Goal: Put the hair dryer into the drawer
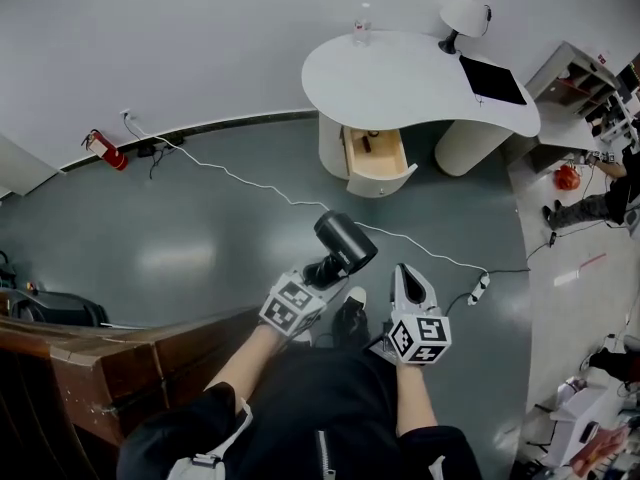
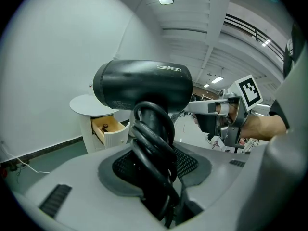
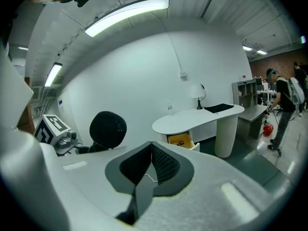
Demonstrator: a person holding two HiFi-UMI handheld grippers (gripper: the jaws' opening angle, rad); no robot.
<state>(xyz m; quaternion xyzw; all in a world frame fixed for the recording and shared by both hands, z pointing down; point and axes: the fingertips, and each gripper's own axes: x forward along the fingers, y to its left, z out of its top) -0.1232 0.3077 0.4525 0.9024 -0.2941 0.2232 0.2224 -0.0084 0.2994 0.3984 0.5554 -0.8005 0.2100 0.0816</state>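
A black hair dryer is held up in front of me, its handle with the cord wound round it clamped in my left gripper, which is shut on it. Its barrel points sideways, and the right gripper view faces the round rear grille. My right gripper hovers just right of the dryer, shut, with nothing between its pads. The open wooden drawer sits under the white curved desk across the floor, with a small dark item inside it.
On the desk stand a lamp, a bottle and a black pad. A white cable crosses the grey floor to a power strip. A wooden counter is at my left, and shelves and a person are at the right.
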